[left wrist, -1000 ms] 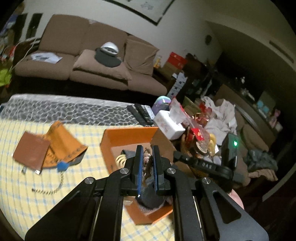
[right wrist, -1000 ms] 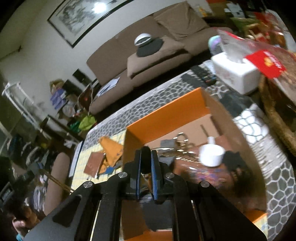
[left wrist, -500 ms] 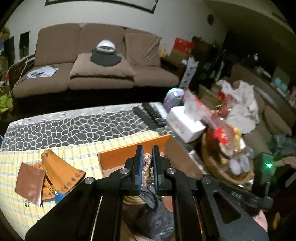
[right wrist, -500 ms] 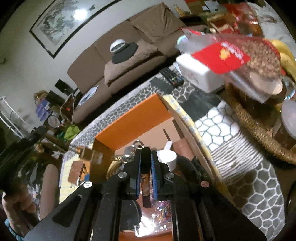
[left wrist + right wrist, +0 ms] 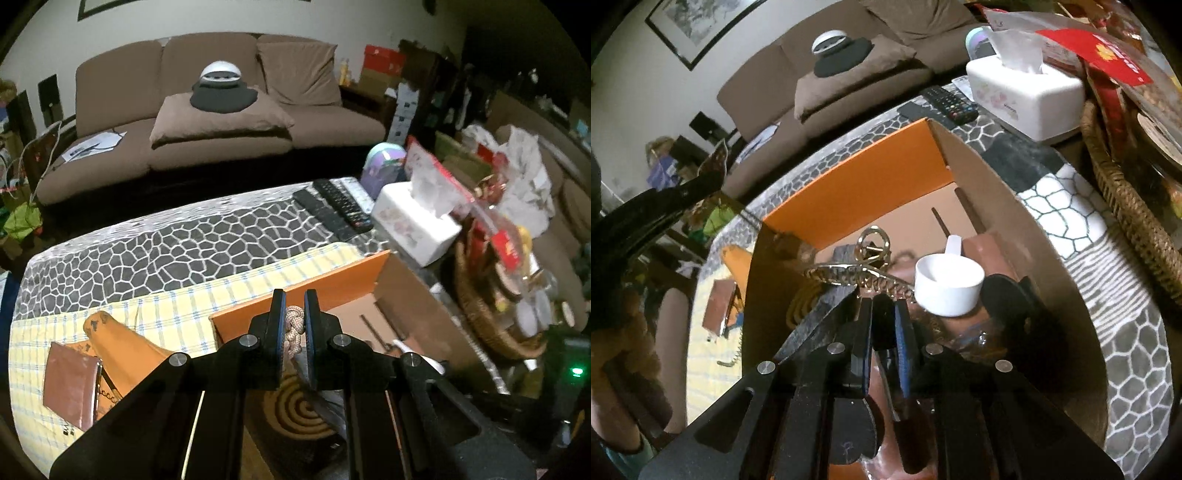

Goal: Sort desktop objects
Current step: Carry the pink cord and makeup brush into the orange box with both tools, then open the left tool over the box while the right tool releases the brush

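Our left gripper [image 5: 294,325] pinches a braided cord [image 5: 294,326] above the orange box [image 5: 314,291]; our right gripper [image 5: 882,325] clamps something dark inside it. The box already holds a hair clip [image 5: 864,271] and white scoop [image 5: 947,284]. 2 pouches [image 5: 85,365] wait left. A tissue box [image 5: 413,225] crowds the right.

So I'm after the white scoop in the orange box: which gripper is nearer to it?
Right. The right gripper hangs inside the orange box, the white scoop just beyond its fingertips. The left gripper, holding a braided cord, sits at the box's other side.
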Available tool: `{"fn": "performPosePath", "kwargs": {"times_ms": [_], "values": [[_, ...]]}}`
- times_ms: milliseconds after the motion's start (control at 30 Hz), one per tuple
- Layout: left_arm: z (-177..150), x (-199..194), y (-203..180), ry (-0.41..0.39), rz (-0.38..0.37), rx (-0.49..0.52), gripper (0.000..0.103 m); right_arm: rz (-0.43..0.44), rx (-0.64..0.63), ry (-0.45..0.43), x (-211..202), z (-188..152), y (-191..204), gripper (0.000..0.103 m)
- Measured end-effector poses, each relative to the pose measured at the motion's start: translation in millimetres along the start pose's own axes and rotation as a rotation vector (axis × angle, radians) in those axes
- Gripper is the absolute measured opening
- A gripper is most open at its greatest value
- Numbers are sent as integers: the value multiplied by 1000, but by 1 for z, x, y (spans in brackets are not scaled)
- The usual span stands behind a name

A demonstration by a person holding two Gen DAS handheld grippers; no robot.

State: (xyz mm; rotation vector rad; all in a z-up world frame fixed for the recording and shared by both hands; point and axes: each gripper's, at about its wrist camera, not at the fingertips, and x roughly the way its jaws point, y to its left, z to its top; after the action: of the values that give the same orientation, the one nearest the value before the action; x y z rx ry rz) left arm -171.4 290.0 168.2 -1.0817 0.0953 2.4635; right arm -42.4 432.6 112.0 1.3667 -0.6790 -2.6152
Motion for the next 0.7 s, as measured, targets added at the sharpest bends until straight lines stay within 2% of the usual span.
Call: {"fn": "performPosePath", "kwargs": {"times_ms": [133,200,367,500,600,633,667,700], "values": [[-4,16,6,27,28,-5,9,-29,-11,0,0,0,4,17],[-7,21,8,38,36,-1,9,-39,-18,-2,-1,0,7,29],[-15,31,14,68,56,1,9,-46,-21,0,-2,0,9,32],[-20,35,17,102,34,-9,10,-40,-19,-4,-3,1,10,34],[-22,34,18,107,63,-13,12,-34,-26,-12,-6,1,15,36],[-24,31,20,105,69,-25,24,-34,-30,-13,-7,2,16,36],[-25,30,21,103,68,-33,43,-33,-32,-17,-8,2,17,36],[-27,25,23,93,62,-48,51,-32,-33,-18,-9,3,17,38]]}}
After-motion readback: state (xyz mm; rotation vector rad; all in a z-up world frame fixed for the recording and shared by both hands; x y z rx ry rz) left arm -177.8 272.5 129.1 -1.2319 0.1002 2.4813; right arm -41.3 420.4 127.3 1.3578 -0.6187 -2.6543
